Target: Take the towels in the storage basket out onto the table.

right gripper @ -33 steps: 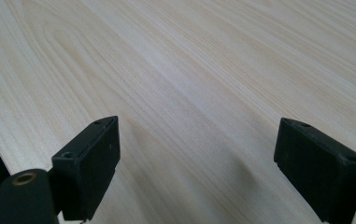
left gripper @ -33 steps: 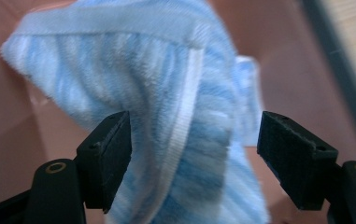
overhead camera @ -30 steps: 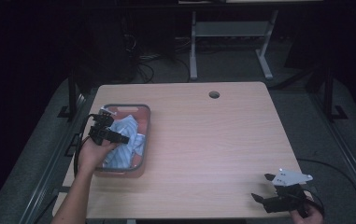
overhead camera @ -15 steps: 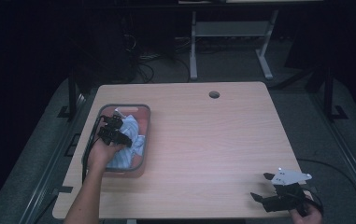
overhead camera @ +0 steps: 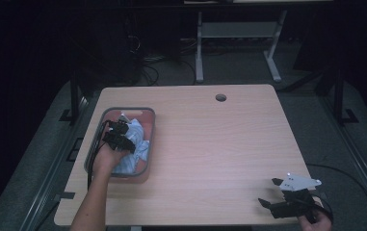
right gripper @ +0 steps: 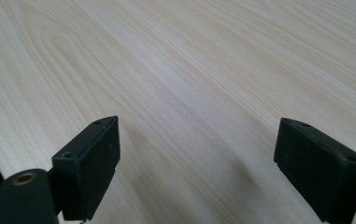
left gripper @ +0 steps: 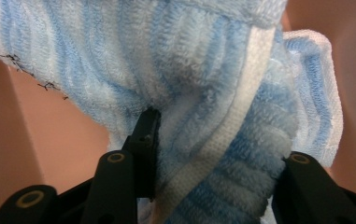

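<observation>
A dark room with black stands and floor cables surrounds the pale wooden table (overhead camera: 210, 144). On its left sits a grey-rimmed bin (overhead camera: 150, 127) holding the blue striped towel (overhead camera: 137, 144). The left gripper (overhead camera: 123, 132), jaws just closing, clamps a towel fold (left gripper: 222, 154). At the near right corner the right gripper (overhead camera: 272, 192) rests with jaws apart

One towel (overhead camera: 135, 144), one bin (overhead camera: 150, 126), one table (overhead camera: 219, 144), two claws
</observation>
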